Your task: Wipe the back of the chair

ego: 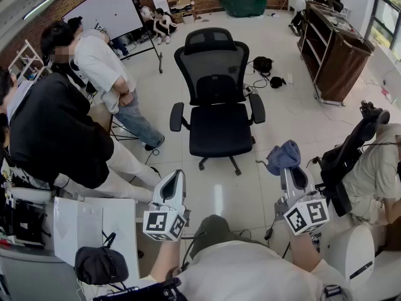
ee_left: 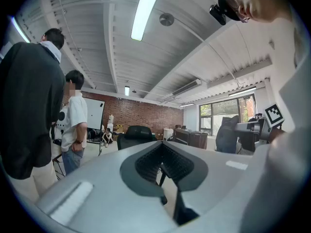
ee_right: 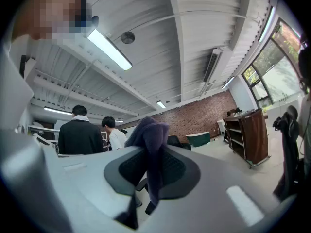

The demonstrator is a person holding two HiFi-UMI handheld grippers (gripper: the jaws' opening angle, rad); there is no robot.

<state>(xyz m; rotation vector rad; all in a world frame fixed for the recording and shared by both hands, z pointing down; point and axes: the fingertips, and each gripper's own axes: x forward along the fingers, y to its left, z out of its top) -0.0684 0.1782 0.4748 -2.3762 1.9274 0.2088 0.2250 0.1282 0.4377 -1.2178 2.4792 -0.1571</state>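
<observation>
A black mesh office chair [ego: 216, 99] stands mid-floor, its seat turned toward me and its backrest [ego: 213, 68] on the far side. My right gripper [ego: 292, 171] is held low at the right, shut on a blue-purple cloth [ego: 282, 157] that bunches over its tips. In the right gripper view the cloth [ee_right: 150, 144] hangs between the pads of that gripper [ee_right: 151, 166]. My left gripper [ego: 174, 179] is at the lower left, well short of the chair. In the left gripper view its pads meet with nothing between them [ee_left: 162, 153], and the chair [ee_left: 138, 132] shows beyond.
Two people [ego: 62, 124] stand left of the chair. A seated person [ego: 376, 162] with a black chair is at the right. A brown cart [ego: 335, 49] stands back right, a whiteboard [ego: 106, 8] back left. A white table [ego: 81, 224] with a black bag [ego: 100, 265] lies lower left.
</observation>
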